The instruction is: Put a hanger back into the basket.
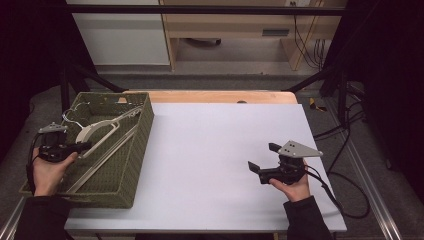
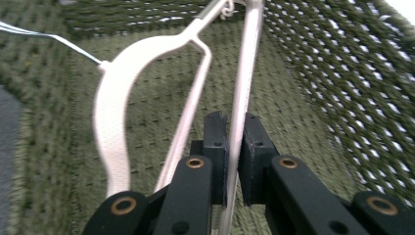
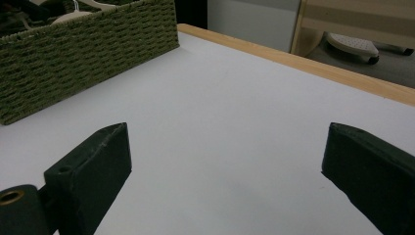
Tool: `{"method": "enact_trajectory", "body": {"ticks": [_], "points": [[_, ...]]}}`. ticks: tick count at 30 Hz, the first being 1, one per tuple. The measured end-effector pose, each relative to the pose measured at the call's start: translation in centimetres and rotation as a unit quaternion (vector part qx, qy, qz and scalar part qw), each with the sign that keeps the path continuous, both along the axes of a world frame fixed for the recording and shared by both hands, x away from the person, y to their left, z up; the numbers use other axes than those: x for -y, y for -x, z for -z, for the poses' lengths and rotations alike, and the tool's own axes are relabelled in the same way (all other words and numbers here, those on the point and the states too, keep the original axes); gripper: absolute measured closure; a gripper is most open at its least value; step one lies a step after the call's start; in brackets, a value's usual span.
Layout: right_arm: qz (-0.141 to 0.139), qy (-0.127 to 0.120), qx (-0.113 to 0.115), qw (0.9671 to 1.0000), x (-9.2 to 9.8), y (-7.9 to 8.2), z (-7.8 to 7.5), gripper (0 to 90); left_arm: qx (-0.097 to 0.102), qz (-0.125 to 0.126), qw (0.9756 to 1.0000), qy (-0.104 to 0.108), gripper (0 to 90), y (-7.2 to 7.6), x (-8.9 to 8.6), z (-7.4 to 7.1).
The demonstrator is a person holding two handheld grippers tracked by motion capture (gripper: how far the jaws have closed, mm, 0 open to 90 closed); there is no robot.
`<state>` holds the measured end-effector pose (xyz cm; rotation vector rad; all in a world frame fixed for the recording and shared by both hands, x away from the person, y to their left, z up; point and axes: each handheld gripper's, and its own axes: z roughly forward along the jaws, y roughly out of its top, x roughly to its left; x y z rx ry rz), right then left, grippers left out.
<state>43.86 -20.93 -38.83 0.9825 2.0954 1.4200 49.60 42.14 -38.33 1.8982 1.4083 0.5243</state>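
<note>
Two fingers (image 2: 216, 142) astride hanger bar (image 2: 243, 93)

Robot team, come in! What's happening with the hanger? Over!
Left gripper shut on hanger bar, inside basket. Right gripper open, over table. Nothing in the way.

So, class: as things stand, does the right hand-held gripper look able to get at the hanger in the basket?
Probably yes: the right hand-held gripper is open, bare table lies between, and the basket is open-topped, though the left hand-held gripper already grips the hanger.
</note>
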Motion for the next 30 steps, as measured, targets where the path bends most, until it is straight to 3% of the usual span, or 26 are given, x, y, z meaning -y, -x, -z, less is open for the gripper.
{"method": "enact_trajectory", "body": {"ticks": [8,9,12,14,17,19,25,28,30], "points": [[0.0,0.002,-0.003,1.0,-0.1,0.0,0.1,4.8,-0.012,-0.034,0.999,-0.025,81.2,-0.5,-0.3,0.2],[0.001,0.001,-0.003,1.0,-0.1,0.0,0.1,4.8,-0.022,-0.042,0.9981,-0.038,78.8,-0.6,-0.3,0.3],[0.001,0.001,-0.003,1.0,-0.1,-0.1,0.1,4.7,-0.029,-0.058,0.9966,-0.05,70.5,-0.5,-0.6,0.4],[0.0,0.003,-0.001,1.0,-0.1,-0.1,0.2,4.7,-0.036,-0.068,0.9962,-0.042,65.0,-0.4,-0.8,0.5],[0.0,0.004,-0.002,1.0,-0.2,-0.1,0.2,4.7,-0.047,-0.083,0.9942,-0.048,55.3,-0.4,-1.1,0.6],[-0.001,0.004,-0.003,1.0,-0.2,-0.1,0.2,4.7,-0.051,-0.086,0.9937,-0.051,53.7,-0.3,-1.2,0.6],[-0.001,0.005,-0.004,1.0,-0.3,-0.2,0.3,4.6,-0.037,-0.09,0.9942,-0.045,49.7,0.3,-1.1,0.1],[0.0,0.004,-0.004,1.0,-0.2,-0.1,0.2,4.6,-0.001,-0.075,0.9966,-0.034,47.5,1.2,-0.2,-1.2],[-0.001,0.002,-0.002,1.0,-0.2,-0.1,0.2,4.5,0.035,-0.057,0.9974,-0.026,44.9,1.9,0.7,-2.0]]}}
